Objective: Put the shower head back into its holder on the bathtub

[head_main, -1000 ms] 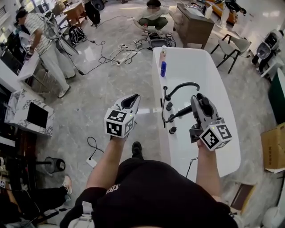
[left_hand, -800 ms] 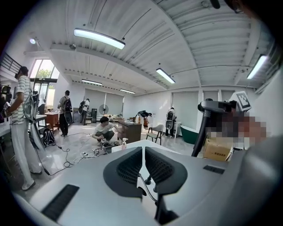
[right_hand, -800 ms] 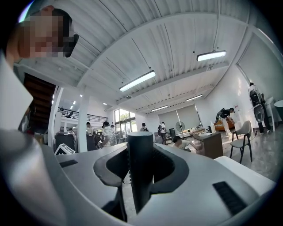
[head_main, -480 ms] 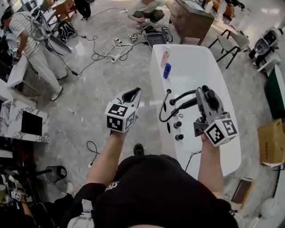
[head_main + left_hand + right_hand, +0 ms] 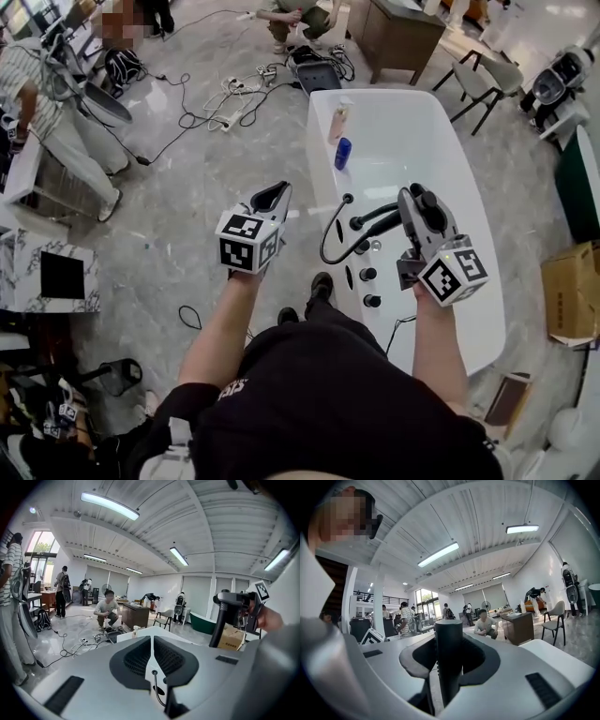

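— Far left?
— Left gripper (image 5: 272,197), jaws squeezed tight together, nothing between them. Up over the floor, just left of the tub (image 5: 469,150).
— Next, along the tub's left edge?
— Black hose (image 5: 322,246), looping out past that edge. Black knobs (image 5: 367,275) on the edge, close to the near end. Farther back on the same edge, a blue bottle (image 5: 343,153), then a pink bottle (image 5: 337,122) right behind it.
— Shower head (image 5: 386,232)?
— Up in the air over the tub's left edge, near the knobs. Held in the right gripper (image 5: 419,202), jaws clamped on the black handle, one on each side.
— Far right?
— Brown box (image 5: 572,300) on the floor, past the tub's right edge.
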A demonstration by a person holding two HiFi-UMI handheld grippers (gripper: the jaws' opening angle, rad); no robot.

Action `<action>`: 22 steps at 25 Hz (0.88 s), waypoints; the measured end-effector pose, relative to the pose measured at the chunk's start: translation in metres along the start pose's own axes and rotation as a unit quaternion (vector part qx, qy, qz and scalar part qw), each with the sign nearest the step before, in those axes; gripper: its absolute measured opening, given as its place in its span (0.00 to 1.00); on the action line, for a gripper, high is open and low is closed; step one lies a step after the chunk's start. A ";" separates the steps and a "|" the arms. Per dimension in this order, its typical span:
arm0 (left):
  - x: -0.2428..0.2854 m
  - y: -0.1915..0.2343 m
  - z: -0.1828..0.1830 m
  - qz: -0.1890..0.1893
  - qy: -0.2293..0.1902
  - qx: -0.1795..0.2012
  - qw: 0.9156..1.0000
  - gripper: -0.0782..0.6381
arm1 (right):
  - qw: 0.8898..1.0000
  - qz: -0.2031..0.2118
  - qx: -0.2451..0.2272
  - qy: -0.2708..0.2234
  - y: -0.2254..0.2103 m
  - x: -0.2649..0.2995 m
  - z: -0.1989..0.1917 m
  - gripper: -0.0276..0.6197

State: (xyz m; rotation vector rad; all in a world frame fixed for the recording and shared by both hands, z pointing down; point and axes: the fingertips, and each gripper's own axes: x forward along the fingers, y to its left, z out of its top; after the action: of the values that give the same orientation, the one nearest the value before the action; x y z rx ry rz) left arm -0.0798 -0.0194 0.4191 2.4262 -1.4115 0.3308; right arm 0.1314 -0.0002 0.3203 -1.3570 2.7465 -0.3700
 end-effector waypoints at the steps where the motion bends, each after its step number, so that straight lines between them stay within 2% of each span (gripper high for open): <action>1: 0.011 0.000 0.006 -0.002 0.002 0.002 1.000 0.16 | 1.000 -0.005 0.003 0.004 -0.009 0.006 0.004 0.23; 6: 0.068 0.000 0.042 -0.006 -0.001 0.023 1.000 0.16 | 1.000 0.004 0.006 -0.004 -0.060 0.039 0.022 0.23; 11: 0.120 0.004 0.069 -0.002 -0.001 0.025 1.000 0.16 | 1.000 0.010 0.003 -0.006 -0.103 0.063 0.046 0.23; 15: 0.147 0.002 0.069 -0.006 0.012 0.033 0.999 0.16 | 0.999 0.024 -0.009 -0.031 -0.137 0.083 0.068 0.23; 19: 0.168 0.013 0.061 -0.012 0.029 0.034 0.999 0.16 | 0.999 0.022 -0.015 -0.038 -0.149 0.107 0.077 0.23; 22: 0.183 0.005 0.057 -0.057 0.028 0.044 0.997 0.16 | 0.999 0.013 -0.008 -0.032 -0.154 0.122 0.072 0.23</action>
State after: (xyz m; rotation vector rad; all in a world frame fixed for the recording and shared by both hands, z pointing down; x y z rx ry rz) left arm 0.0072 -0.1896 0.4314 2.5348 -1.2527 0.4394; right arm 0.1874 -0.2001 0.2936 -1.3121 2.7180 -0.2972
